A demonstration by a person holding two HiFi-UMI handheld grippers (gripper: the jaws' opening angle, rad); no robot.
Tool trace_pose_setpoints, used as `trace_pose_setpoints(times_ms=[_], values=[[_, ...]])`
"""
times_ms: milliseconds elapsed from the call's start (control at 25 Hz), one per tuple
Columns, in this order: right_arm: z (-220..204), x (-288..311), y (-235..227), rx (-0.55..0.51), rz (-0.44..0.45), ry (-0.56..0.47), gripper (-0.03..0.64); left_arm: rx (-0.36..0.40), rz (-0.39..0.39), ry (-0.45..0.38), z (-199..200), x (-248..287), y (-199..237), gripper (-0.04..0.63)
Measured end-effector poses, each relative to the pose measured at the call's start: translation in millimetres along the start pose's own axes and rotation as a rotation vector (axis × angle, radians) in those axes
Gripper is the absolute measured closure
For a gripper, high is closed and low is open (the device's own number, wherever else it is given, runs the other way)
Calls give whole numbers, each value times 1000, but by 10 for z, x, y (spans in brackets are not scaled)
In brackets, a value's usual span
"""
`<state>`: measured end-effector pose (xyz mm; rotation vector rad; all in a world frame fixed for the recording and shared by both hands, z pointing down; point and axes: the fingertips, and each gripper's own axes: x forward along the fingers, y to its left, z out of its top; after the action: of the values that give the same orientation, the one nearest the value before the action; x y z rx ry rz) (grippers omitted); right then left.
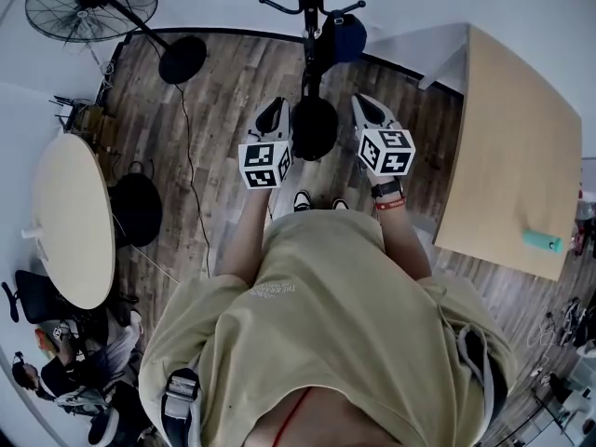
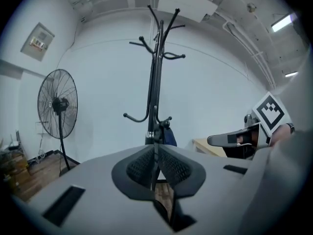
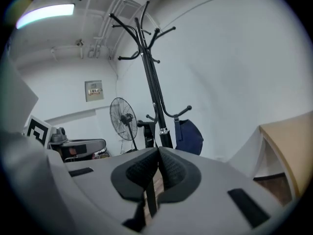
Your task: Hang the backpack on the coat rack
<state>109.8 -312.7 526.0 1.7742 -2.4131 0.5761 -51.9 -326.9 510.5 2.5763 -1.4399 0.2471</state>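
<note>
The black coat rack point(image 1: 309, 7) stands straight ahead, its round base point(image 1: 315, 127) on the wood floor between my two grippers. A dark blue backpack point(image 1: 349, 35) hangs by its strap from a low hook on the rack's right side, also seen as the backpack point(image 3: 188, 136) in the right gripper view and partly behind the pole as the backpack point(image 2: 169, 137). My left gripper point(image 1: 273, 119) and right gripper point(image 1: 371, 110) are held up side by side, apart from the rack. On both the pads meet, with nothing between them.
A standing fan point(image 1: 91, 3) is at the back left, its base point(image 1: 182, 59) near the rack. A round table point(image 1: 70, 217) with a black bag point(image 1: 135, 208) beside it lies left. A wooden table point(image 1: 517, 147) with a teal bottle point(image 1: 542, 240) is right. A seated person point(image 1: 65, 371) is lower left.
</note>
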Motion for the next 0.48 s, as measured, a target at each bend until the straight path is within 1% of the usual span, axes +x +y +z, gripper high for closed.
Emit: trace_pose_setpoints(times_ms=[80, 200, 360, 480], values=[[175, -118, 56, -62, -34, -33, 603, 25, 4, -41, 186, -87, -53, 559], [414, -288, 134, -121, -68, -90, 603, 33, 16, -66, 364, -192, -110, 568], [632, -418, 221, -136, -76, -144, 603, 32, 27, -83, 511, -287, -163, 571], [670, -472, 247, -133, -80, -155, 603, 37, 32, -89, 581, -346, -191, 571]])
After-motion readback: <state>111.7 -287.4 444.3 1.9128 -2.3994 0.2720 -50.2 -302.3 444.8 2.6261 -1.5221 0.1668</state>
